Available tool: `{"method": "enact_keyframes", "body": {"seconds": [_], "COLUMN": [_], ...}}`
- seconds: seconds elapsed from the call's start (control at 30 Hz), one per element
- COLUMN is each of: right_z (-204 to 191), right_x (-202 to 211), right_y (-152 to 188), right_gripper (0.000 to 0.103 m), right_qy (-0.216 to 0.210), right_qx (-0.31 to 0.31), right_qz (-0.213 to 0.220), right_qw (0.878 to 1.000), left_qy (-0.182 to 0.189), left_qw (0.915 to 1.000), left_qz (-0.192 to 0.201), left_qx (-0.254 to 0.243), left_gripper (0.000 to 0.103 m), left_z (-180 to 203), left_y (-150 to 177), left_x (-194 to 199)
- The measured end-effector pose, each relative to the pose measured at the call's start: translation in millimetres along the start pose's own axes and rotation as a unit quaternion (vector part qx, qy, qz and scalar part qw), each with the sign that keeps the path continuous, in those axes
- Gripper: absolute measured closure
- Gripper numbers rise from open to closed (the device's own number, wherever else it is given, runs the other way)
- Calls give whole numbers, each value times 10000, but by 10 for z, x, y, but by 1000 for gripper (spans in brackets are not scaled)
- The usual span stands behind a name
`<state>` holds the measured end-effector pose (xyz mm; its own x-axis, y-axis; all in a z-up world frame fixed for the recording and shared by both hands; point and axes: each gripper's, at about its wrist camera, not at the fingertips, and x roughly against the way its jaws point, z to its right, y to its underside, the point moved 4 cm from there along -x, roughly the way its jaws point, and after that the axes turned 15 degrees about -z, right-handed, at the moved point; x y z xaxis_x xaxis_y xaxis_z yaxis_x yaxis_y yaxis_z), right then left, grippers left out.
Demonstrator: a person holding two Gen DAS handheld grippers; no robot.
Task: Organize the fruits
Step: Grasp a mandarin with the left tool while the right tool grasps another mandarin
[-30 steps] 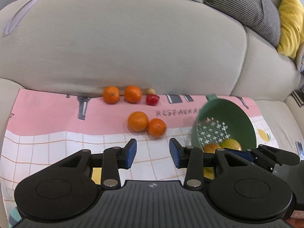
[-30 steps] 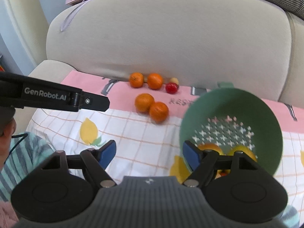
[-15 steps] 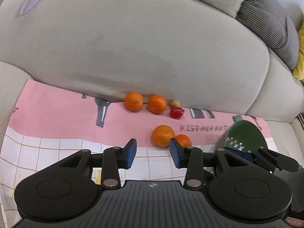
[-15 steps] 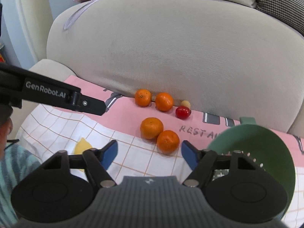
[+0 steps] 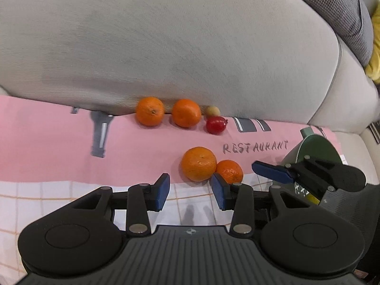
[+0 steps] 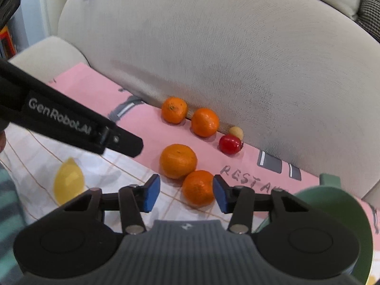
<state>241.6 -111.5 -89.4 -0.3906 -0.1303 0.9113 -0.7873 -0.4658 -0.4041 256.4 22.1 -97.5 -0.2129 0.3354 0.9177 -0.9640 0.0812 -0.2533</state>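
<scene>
Left tool (image 5: 190, 193): jaws part-open, nothing between the pads, pointing down at the cloth (image 5: 47, 142) just short of the near pair of oranges. Right tool (image 6: 184, 193): jaws closing, near small orange (image 6: 199, 188) sits partly between the blue pads; right pad looks at its edge, contact unclear, left pad clear of it. Big orange (image 6: 178, 161) touches the small one on its far-left side. Far row against the sofa back cushion (image 6: 237, 59): two more oranges (image 6: 174, 110) (image 6: 205, 122), then a small yellowish fruit (image 6: 236, 132) and a red fruit (image 6: 230, 144) just in front of it. Green colander (image 6: 332, 204) on the right, near the right tool; in the left view something yellow shows inside it behind the right tool.
</scene>
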Motion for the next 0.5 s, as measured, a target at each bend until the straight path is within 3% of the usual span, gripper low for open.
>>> {"method": "enact_keyframes", "body": {"seconds": [0.5], "right_z": [63], "right_x": [-370], "right_y": [23], "right_gripper": [57], "right_qy": [238], "right_qx": [312], "right_qz": [-283], "right_qw": [9988], "left_qy": [144], "left_qw": [9995], "left_qz": [-261], "left_qx": [-33], "left_gripper": [55], "left_z": [54], "left_y": [-222], "left_x": [-522]}}
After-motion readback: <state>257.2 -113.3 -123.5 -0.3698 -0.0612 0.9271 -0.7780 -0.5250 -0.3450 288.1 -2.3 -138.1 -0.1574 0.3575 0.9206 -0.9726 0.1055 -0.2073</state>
